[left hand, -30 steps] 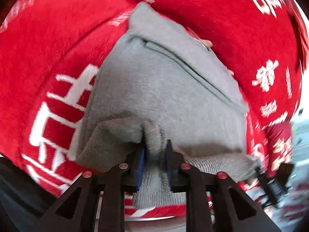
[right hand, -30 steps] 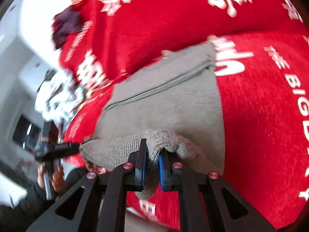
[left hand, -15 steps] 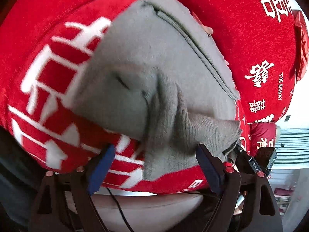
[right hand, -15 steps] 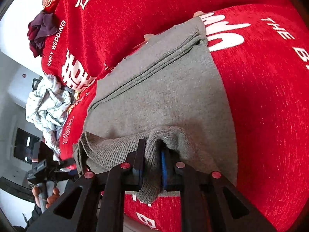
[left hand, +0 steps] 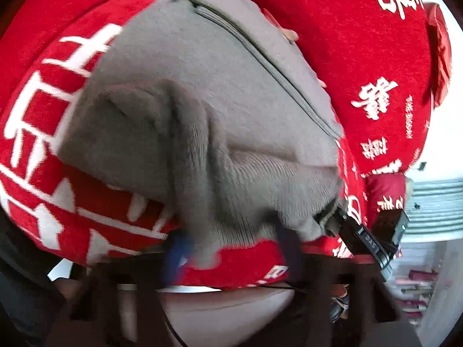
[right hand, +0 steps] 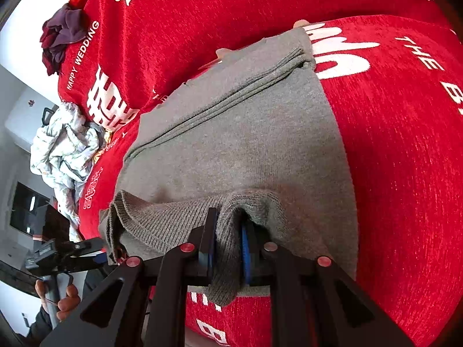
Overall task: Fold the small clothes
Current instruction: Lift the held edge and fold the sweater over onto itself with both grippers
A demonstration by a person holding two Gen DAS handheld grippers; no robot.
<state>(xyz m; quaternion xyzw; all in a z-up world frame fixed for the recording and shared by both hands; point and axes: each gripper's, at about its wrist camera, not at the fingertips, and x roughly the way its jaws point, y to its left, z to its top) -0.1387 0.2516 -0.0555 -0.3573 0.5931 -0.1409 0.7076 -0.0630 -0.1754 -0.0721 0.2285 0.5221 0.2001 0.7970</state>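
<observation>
On a red plush cover (right hand: 405, 159) lettered "HAPPY WEDDING" in white lies a folded grey knit garment (right hand: 246, 150). Right tongs (right hand: 228, 245) clamp its ribbed hem. Left tongs (left hand: 231, 248), blurred, are closing with the hem's edge between them, pads not yet pressing. A crumpled pale cloth (right hand: 63, 150) lies beyond.

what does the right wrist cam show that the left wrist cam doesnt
Only the right wrist view shows the dark purple clothes, the pale crumpled garment and the right gripper pinching the ribbed hem. Only the left wrist view shows the left gripper, blurred, its jaws closing around the hem. Both show the grey sweater on the red cover.
</observation>
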